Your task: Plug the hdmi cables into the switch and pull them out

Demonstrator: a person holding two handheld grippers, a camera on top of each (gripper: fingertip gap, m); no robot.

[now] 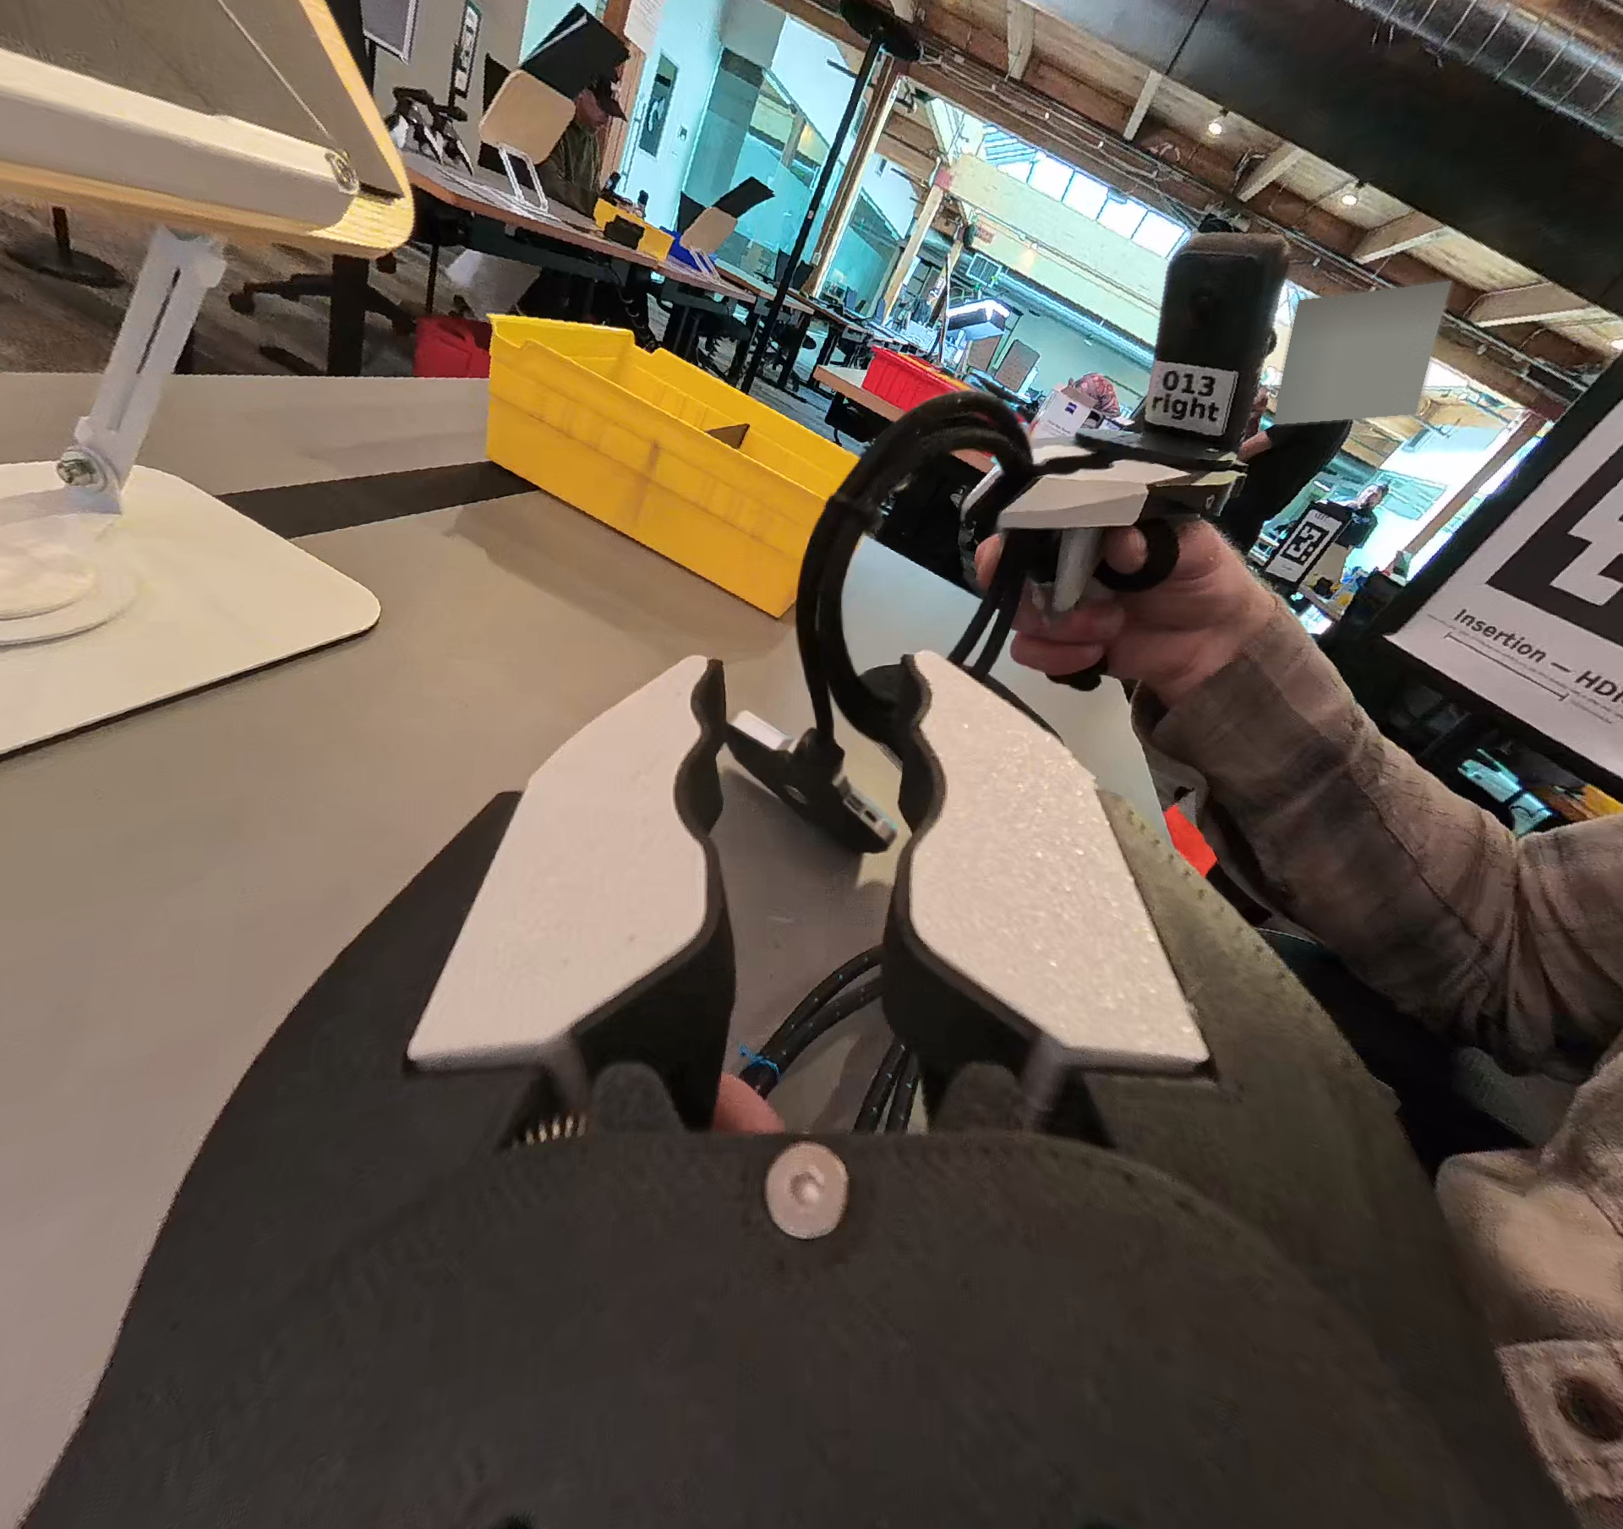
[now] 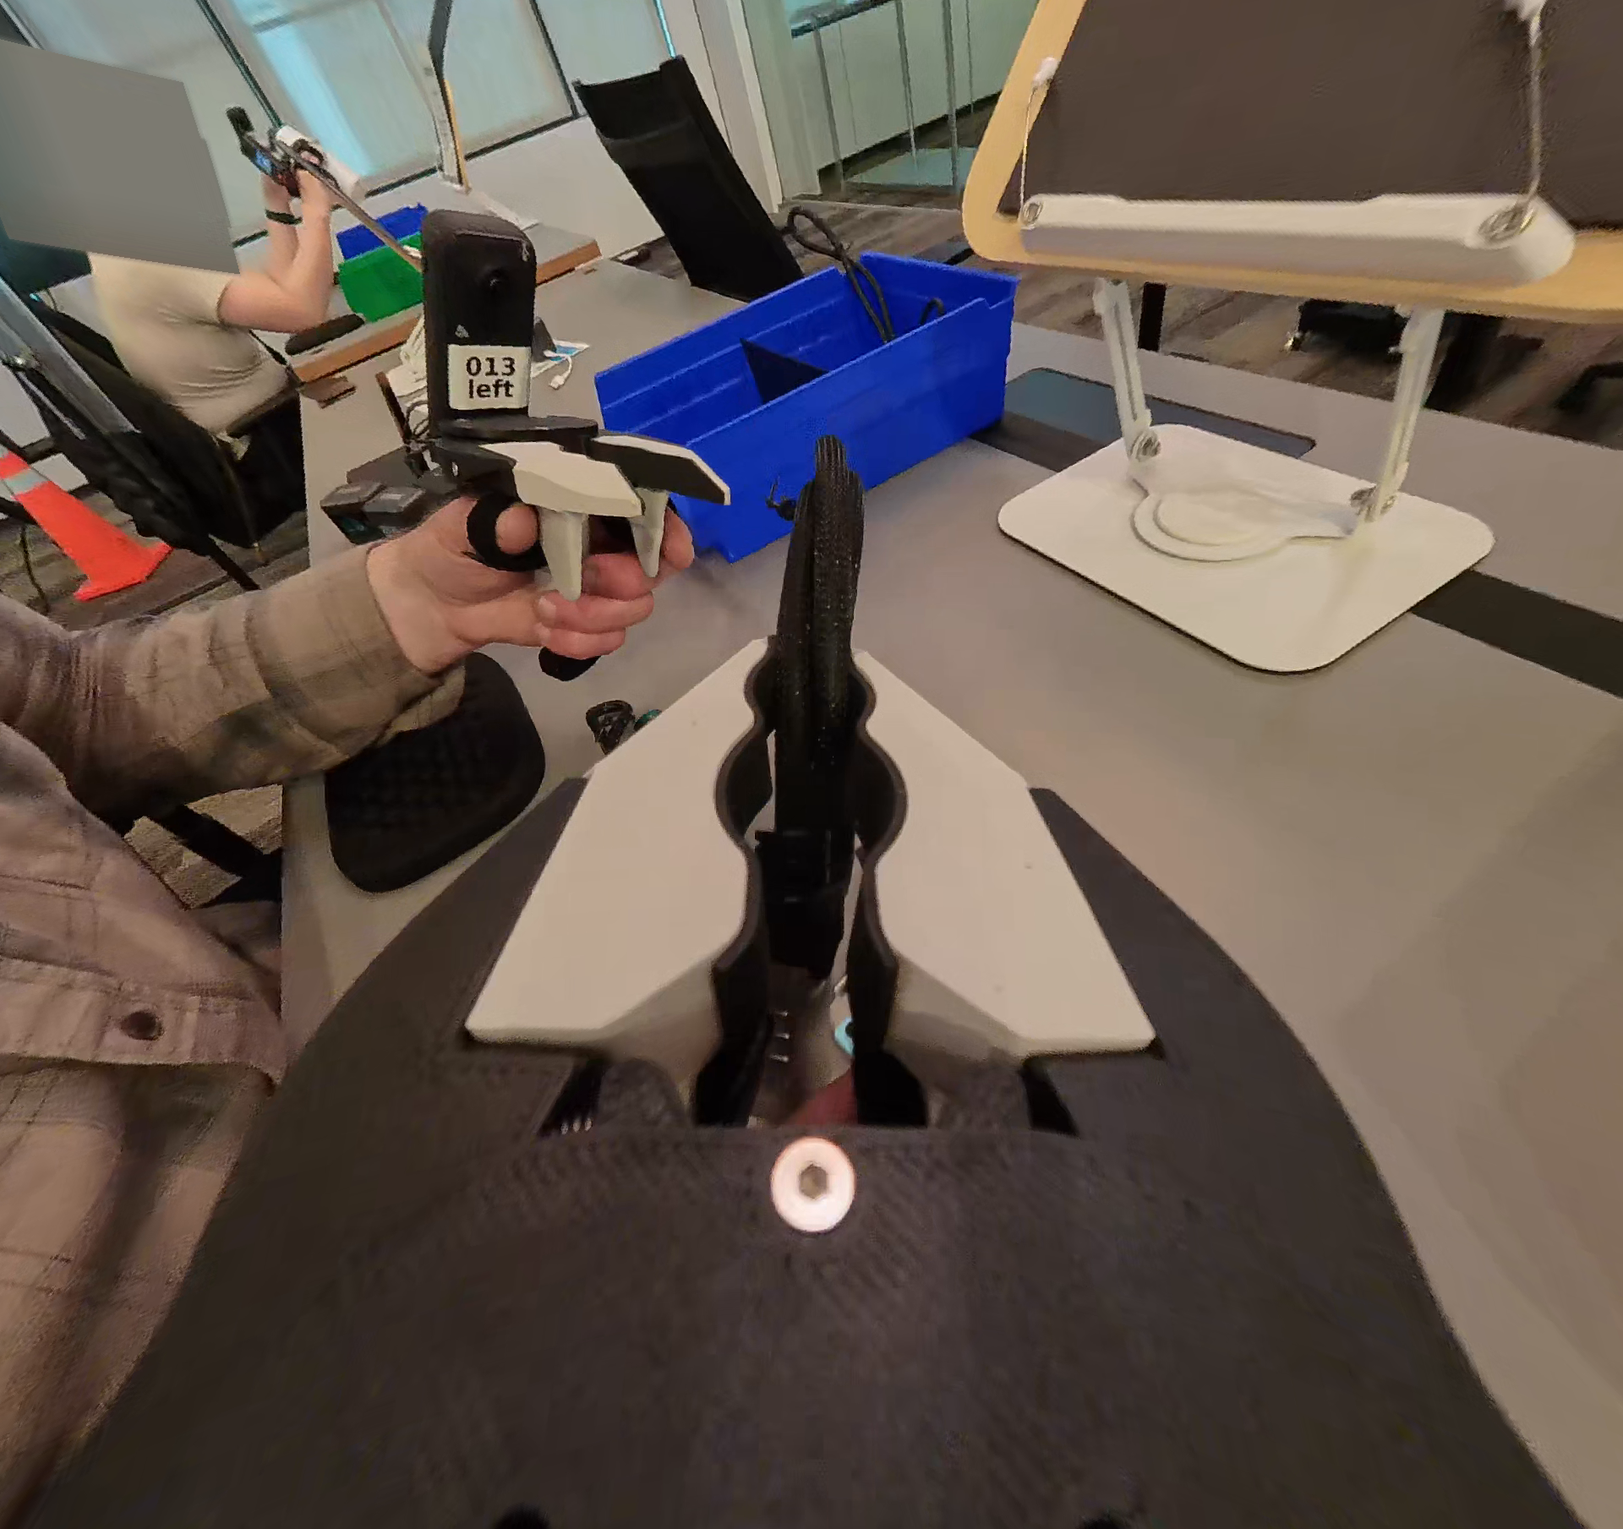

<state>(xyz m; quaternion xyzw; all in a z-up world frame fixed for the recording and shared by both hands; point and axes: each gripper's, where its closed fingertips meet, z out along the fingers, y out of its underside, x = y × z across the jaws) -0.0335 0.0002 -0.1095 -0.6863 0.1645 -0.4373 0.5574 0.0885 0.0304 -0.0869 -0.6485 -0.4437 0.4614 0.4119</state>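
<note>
HDMI cables (image 2: 817, 696): we see a bundle of black braided cables, looped and lifted above the table (image 2: 1142, 828); in the left wrist view the bundle (image 1: 821, 600) arcs up from the switch to the right tool.
Switch (image 1: 812, 784): we see a small black box with a silvery end, tilted and seemingly hanging from the cables just above the table's grey top, near its front edge.
Right hand-held gripper (image 2: 812, 679): we note its white fingers nearly closed, clamped around the cable bundle; also visible in the left wrist view (image 1: 1045, 512).
Left hand-held gripper (image 1: 812, 688): we note its fingers parted, the switch and cable between them untouched; also seen in the right wrist view (image 2: 672, 490), holding nothing.
</note>
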